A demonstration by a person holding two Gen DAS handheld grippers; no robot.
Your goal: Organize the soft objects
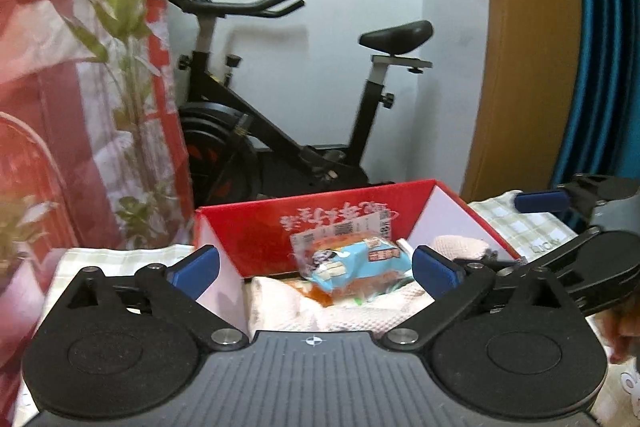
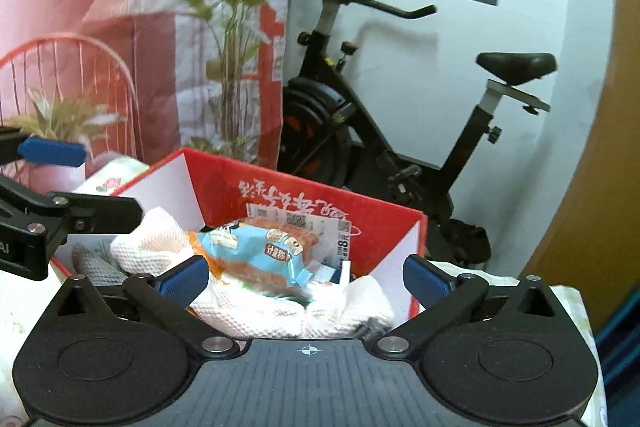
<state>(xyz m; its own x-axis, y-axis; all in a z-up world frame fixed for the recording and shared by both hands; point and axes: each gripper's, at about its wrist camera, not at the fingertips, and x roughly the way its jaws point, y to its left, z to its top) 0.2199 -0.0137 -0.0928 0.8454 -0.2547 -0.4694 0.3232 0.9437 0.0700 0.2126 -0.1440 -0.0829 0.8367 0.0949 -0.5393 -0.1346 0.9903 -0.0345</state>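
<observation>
A red cardboard box (image 1: pixel 256 231) (image 2: pixel 224 187) stands open on the table. Inside lie white knitted cloths (image 1: pixel 280 303) (image 2: pixel 256 315) with a blue-wrapped bread packet (image 1: pixel 356 263) (image 2: pixel 256 247) on top. My left gripper (image 1: pixel 316 267) is open and empty, its blue pads either side of the packet, just before the box. My right gripper (image 2: pixel 306 279) is open and empty, hovering over the cloths at the box's near edge. The right gripper also shows at the right of the left wrist view (image 1: pixel 576 227); the left gripper shows at the left of the right wrist view (image 2: pixel 60 187).
A green-checked tablecloth (image 1: pixel 516 223) covers the table. A black exercise bike (image 1: pixel 280 131) (image 2: pixel 380 147) stands behind the box by the white wall. A pink-red curtain and plants (image 2: pixel 224 27) are at the left, a wooden panel (image 1: pixel 528 47) at the right.
</observation>
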